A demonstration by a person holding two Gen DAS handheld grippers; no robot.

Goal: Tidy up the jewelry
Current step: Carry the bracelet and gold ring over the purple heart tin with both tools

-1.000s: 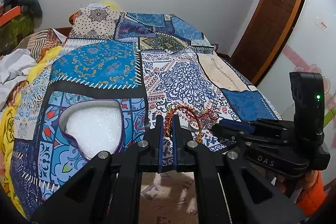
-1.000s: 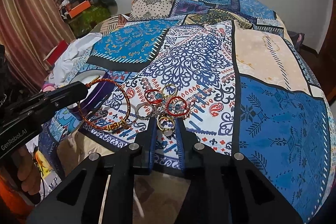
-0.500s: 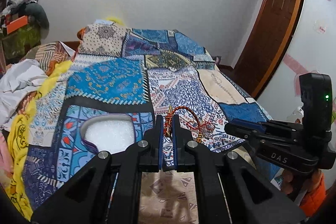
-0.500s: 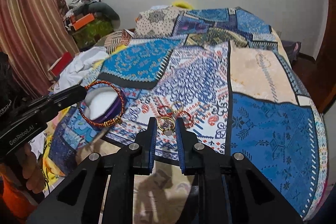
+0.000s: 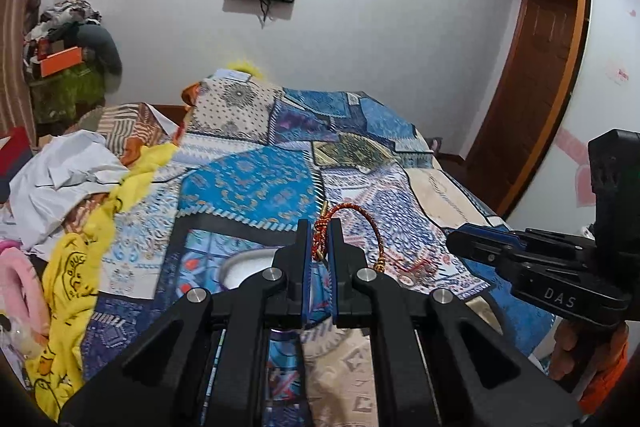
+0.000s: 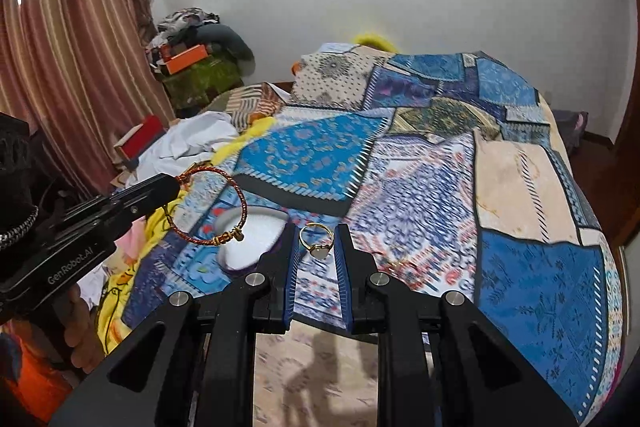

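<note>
My left gripper is shut on a red and gold bangle and holds it in the air above the bed. The same bangle hangs from the left gripper in the right wrist view. My right gripper is shut on a gold ring with a pale stone, held above the bed. A heart-shaped box with a white lining and purple rim lies open on the patchwork bedspread, below both grippers. More rings lie on the spread to the right of the box.
Crumpled white and yellow cloth lies along the bed's left side. A pile of clothes and an orange box stand in the far left corner by the curtain. A wooden door is on the right.
Both grippers have risen and pulled back from the bed, each carrying its piece. The bangle and ring are now higher above the heart-shaped box and the loose rings.
</note>
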